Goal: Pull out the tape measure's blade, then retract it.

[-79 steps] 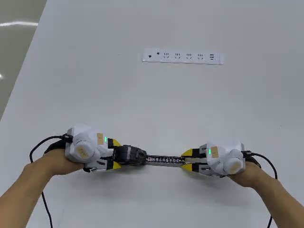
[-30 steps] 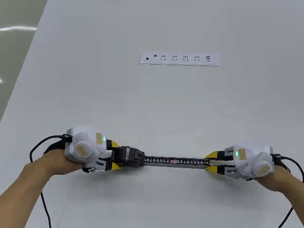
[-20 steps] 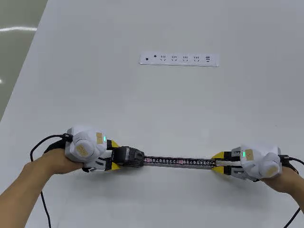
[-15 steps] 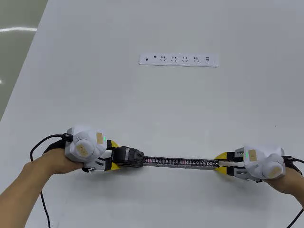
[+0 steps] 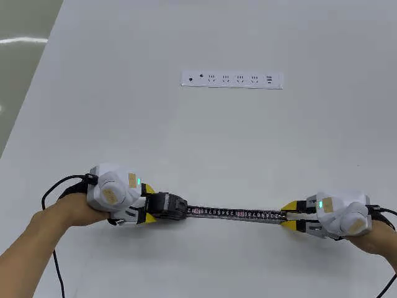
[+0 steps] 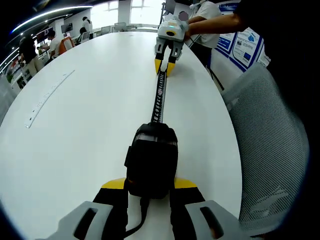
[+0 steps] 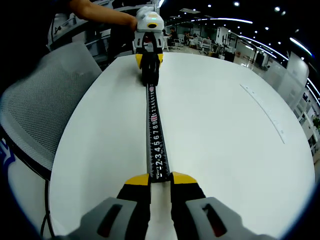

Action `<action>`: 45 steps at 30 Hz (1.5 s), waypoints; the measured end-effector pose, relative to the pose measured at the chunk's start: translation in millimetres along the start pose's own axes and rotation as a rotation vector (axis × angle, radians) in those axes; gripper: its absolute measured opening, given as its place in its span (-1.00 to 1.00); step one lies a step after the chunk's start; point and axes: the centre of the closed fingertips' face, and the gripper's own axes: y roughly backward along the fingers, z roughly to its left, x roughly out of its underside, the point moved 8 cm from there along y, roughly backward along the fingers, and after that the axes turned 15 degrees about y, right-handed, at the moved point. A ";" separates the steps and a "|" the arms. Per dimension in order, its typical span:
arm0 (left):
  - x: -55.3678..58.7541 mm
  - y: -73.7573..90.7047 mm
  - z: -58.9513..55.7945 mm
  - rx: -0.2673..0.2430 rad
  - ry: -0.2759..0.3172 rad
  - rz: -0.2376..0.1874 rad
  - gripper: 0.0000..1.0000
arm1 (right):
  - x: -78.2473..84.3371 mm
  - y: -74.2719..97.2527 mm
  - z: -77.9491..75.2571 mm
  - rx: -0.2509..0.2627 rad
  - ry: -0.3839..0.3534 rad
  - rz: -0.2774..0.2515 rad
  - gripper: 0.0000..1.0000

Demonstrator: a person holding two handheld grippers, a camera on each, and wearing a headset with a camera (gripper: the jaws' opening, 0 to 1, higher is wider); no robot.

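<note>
Head view: L hand-held gripper (image 5: 151, 203) grips tape measure (image 5: 173, 205); R hand-held gripper (image 5: 289, 215), blade (image 5: 236, 213).

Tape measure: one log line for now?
left gripper: shut on tape measure case | right gripper: shut on blade | blade: out between grippers

Near me on the desk (image 5: 186, 136), the tape measure (image 5: 170, 206) sits between the jaws of my left hand-held gripper (image 5: 151, 203). Its blade (image 5: 236, 213) runs rightward along the desk into my right hand-held gripper (image 5: 289, 215). The power strip (image 5: 232, 79) lies well behind the blade.
</note>
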 end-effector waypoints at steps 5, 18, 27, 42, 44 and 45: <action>-1.2 -0.7 -0.4 0.001 -0.015 0.014 -0.41 | 0.6 1.0 -0.2 -0.005 -0.002 0.015 -0.73; -0.9 6.9 2.1 -0.026 0.010 -0.008 -0.25 | -0.7 4.3 -0.5 0.020 0.003 0.028 -0.57; 12.9 13.9 0.4 -0.048 0.072 -0.050 -0.06 | 6.4 13.5 2.3 0.053 -0.021 0.042 -0.44; 40.0 23.3 -20.2 -0.101 0.236 -0.223 0.22 | 11.2 27.5 21.7 0.130 -0.105 0.039 -0.20; 43.5 22.9 -24.3 -0.111 0.255 -0.236 0.23 | 10.2 29.5 25.0 0.145 -0.124 0.036 -0.16; 44.4 22.6 -25.4 -0.112 0.259 -0.238 0.23 | 10.2 29.9 25.7 0.151 -0.130 0.035 -0.13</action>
